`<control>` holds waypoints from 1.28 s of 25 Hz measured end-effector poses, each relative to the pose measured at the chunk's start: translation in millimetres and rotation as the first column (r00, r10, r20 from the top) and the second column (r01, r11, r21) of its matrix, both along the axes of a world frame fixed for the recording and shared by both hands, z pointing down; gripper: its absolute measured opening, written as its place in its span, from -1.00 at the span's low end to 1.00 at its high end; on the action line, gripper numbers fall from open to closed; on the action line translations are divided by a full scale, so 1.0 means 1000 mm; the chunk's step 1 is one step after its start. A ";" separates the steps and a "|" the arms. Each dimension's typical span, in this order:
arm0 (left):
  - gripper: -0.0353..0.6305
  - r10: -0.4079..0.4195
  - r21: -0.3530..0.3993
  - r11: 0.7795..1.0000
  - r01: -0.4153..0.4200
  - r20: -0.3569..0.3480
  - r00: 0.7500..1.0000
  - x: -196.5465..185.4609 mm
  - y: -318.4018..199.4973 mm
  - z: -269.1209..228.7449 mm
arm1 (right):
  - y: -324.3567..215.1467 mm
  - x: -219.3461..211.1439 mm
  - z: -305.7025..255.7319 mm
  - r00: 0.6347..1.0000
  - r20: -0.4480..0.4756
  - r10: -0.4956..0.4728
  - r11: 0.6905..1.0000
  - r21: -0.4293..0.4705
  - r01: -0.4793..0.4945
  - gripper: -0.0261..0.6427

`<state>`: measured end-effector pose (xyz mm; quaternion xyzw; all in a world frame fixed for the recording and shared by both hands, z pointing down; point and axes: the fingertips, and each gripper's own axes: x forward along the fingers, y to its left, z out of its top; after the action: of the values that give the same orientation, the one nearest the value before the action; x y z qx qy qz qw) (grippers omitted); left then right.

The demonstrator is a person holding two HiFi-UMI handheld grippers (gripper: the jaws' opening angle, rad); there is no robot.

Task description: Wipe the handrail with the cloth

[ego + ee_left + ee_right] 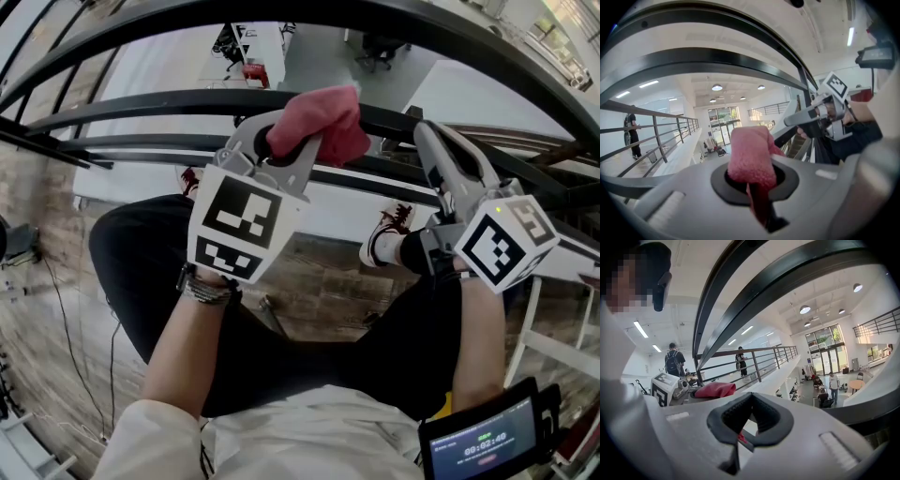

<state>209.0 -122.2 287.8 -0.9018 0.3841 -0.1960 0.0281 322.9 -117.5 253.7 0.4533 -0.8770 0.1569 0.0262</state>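
Observation:
A pinkish-red cloth (317, 124) is bunched between the jaws of my left gripper (281, 142), which is shut on it. In the left gripper view the cloth (752, 157) fills the jaw opening. The cloth sits against the black handrail (141, 97), right at a lower rail bar; whether it touches I cannot tell. My right gripper (427, 133) is to the right of the cloth, close to the same bars, shut and holding nothing. The right gripper view shows its jaws (740, 439) shut, the handrail (797, 275) arching overhead, and the cloth (715, 390) off to the left.
Several curved black rail bars (525, 56) cross ahead, with a drop to a lower floor behind them. The person's legs and shoes (386, 242) are below on a wood floor. A small screen device (486, 442) hangs at the lower right. People stand on a distant walkway (672, 359).

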 end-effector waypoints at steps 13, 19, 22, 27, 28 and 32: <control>-0.81 -0.060 0.066 0.996 0.063 -0.043 0.997 -0.003 -0.011 -0.020 | 0.000 0.001 0.001 1.000 -0.012 -0.001 1.000 -0.002 0.001 -0.91; -0.81 -0.052 0.029 0.998 0.054 -0.050 0.997 0.002 -0.014 -0.017 | 0.000 0.003 0.001 1.000 -0.002 0.009 1.000 -0.003 -0.009 -0.92; -0.81 -0.061 -0.009 0.998 0.060 -0.051 0.997 0.000 -0.016 -0.015 | 0.000 0.002 0.000 1.000 -0.003 0.006 1.000 0.000 -0.006 -0.91; -0.81 -0.063 -0.025 0.998 0.062 -0.029 0.998 -0.001 -0.019 -0.015 | 0.000 0.002 -0.001 1.000 -0.001 0.008 1.000 0.005 -0.008 -0.91; -0.81 -0.061 -0.028 0.998 0.060 -0.027 0.998 -0.001 -0.019 -0.015 | 0.000 0.002 -0.001 1.000 0.000 0.008 1.000 0.005 -0.008 -0.92; -0.81 -0.044 -0.046 0.998 0.043 -0.024 0.999 0.002 -0.020 -0.014 | 0.000 0.003 -0.001 1.000 0.009 0.009 1.000 0.008 -0.009 -0.92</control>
<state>211.4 -142.0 274.1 -0.8960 0.3994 -0.1942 -0.0013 325.9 -117.5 252.4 0.4566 -0.8758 0.1554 0.0195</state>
